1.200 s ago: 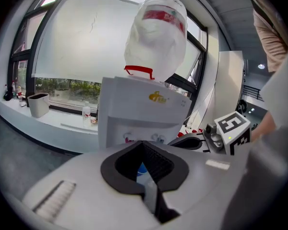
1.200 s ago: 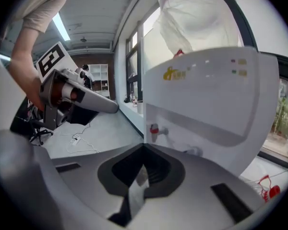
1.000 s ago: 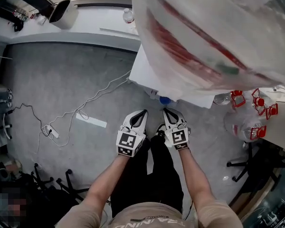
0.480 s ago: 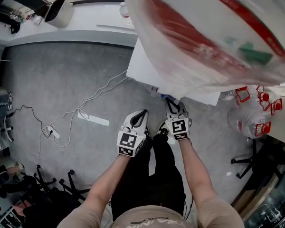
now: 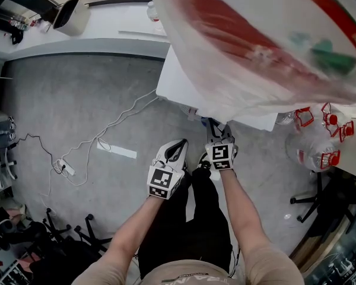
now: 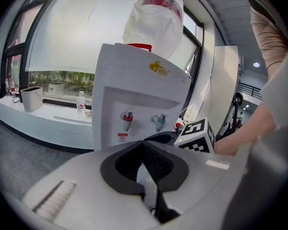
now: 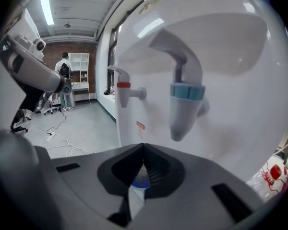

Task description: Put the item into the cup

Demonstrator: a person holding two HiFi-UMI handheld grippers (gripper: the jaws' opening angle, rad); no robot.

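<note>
At a white dispenser (image 6: 134,75), a person holds the right gripper (image 7: 144,146) near the blue tap (image 7: 185,102), jaws together. A blue-and-white scrap shows through the slit behind the tips, too small to name. Left gripper (image 6: 144,143) hangs farther off, jaws also together on nothing. No cup or item can be made out in any view. Finding the item likely comes first, and the jaws should part before a slow, square approach.
</note>
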